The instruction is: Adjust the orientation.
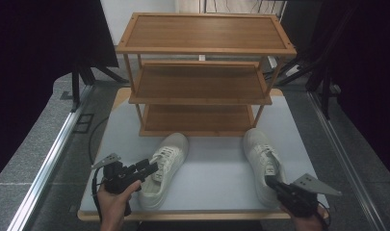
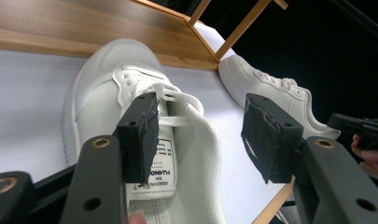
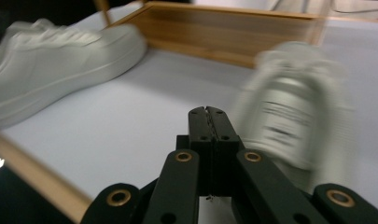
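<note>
Left gripper (image 2: pixel 198 135) released astride the left white shoe's (image 2: pixel 130 116) collar; right gripper (image 3: pixel 209 122) clenched empty, apparently beside the blurred right shoe (image 3: pixel 294 112).

Ahead of both grippers, the wooden shelf rack (image 1: pixel 202 82) blocks the far table. Bare tabletop (image 1: pixel 216 168) lies open between the left shoe (image 1: pixel 164 166) and right shoe (image 1: pixel 264 161).

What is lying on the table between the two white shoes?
Nothing: in the high view the stretch of table between the left shoe and the right shoe is bare.
</note>
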The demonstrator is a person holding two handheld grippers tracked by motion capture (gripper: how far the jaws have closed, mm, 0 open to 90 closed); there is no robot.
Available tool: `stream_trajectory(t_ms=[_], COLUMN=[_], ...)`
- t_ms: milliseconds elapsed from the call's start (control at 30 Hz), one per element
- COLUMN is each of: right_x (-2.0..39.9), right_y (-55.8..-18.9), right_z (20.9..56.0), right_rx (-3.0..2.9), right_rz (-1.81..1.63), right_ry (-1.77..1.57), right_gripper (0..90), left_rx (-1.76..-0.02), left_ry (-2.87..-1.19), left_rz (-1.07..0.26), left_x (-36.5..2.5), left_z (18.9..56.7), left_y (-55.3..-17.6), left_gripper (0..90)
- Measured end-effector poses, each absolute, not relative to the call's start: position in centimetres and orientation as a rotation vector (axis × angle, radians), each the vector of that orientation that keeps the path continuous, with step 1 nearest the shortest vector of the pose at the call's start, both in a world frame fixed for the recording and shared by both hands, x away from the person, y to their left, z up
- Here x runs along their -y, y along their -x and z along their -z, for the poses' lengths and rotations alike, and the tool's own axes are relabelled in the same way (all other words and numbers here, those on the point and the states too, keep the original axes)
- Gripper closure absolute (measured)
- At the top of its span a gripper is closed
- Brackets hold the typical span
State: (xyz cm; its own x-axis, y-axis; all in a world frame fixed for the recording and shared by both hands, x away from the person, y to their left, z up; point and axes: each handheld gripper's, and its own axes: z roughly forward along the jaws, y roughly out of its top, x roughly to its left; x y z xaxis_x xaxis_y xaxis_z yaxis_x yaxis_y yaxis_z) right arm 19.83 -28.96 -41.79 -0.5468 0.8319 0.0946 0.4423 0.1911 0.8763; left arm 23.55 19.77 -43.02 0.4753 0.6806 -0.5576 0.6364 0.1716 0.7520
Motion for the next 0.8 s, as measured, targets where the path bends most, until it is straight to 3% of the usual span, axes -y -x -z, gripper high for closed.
stream_trajectory(t_ms=[200, 800], right_x=[26.6, 29.3], right_y=[-20.0, -19.4], right_z=[43.1, 43.6], right_rx=[-2.159, -2.121], right_rz=[-1.151, -1.096], right_ry=[-1.15, -1.222], right_gripper=[89.7, 90.0], left_rx=[-1.199, -1.202], left_ry=[-1.508, -1.512], left_rz=[-0.037, -0.032], left_x=[-19.8, -19.9], left_z=[43.1, 43.1], left_y=[-23.6, -23.6], left_gripper=[46.0, 46.0])
